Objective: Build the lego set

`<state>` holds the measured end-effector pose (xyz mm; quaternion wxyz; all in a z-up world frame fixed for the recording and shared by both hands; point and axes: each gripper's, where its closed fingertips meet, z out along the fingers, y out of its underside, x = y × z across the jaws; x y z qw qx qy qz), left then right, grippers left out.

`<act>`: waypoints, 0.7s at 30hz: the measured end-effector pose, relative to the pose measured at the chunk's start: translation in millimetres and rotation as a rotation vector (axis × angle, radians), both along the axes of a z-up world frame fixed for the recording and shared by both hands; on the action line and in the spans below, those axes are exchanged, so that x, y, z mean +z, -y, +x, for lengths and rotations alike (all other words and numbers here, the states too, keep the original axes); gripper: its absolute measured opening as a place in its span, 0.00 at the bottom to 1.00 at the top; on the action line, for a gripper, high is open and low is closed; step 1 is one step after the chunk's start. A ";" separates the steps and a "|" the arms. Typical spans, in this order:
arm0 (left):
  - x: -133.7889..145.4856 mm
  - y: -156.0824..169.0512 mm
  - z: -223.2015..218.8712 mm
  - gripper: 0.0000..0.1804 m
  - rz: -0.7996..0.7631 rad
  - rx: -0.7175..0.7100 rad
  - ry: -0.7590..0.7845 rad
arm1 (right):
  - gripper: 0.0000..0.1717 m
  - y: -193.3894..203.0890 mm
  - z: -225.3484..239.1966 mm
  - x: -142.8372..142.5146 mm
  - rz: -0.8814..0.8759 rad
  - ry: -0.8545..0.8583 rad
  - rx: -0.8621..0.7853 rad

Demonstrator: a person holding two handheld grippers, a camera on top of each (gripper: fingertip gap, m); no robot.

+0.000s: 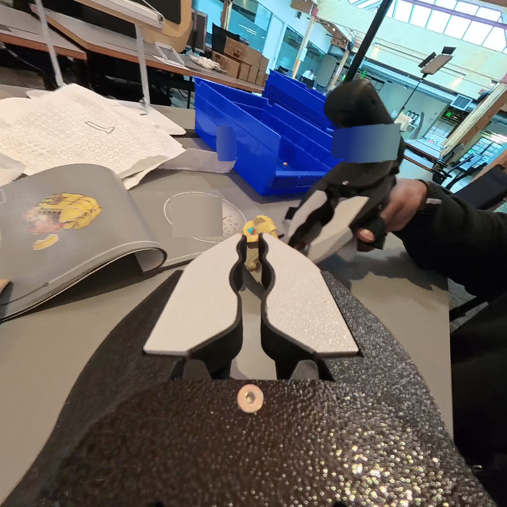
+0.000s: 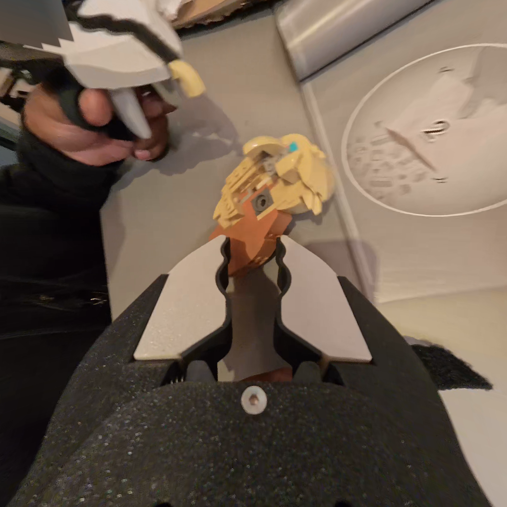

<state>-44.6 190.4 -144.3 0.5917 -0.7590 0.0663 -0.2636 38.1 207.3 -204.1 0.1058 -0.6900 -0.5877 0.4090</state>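
Observation:
My left gripper (image 1: 251, 239) is shut on a small tan brick piece (image 1: 253, 251) with a ball end and holds it above the grey table (image 1: 68, 343). In the right wrist view this gripper (image 2: 171, 64) is at the upper left, with the pale yellow curved piece (image 2: 189, 78) at its fingertips. My right gripper (image 2: 251, 242) is shut on the brown base of a tan and yellow brick model (image 2: 277, 178) with a teal spot, held over the table. In the left wrist view the model (image 1: 264, 225) sits just beyond my left fingertips, with the right gripper (image 1: 301, 245) beside it.
An open grey booklet (image 1: 68, 219) lies at the left, and its page with a white circle (image 2: 411, 137) is next to the model. Blue plastic bins (image 1: 260, 142) stand behind. White perforated sheets (image 1: 68, 129) lie at the far left. A person's hand (image 1: 403, 208) holds the right gripper.

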 end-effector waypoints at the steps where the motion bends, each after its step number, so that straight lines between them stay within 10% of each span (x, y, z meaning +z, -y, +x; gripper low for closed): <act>1: 0.2 0.3 -2.7 0.04 0.001 0.009 0.000 | 0.18 8.9 -1.0 1.3 -0.019 -0.009 0.008; 21: -7.6 -3.0 3.1 0.04 -0.038 0.000 -0.050 | 0.12 -0.6 -41.9 3.6 -0.463 -0.169 -0.510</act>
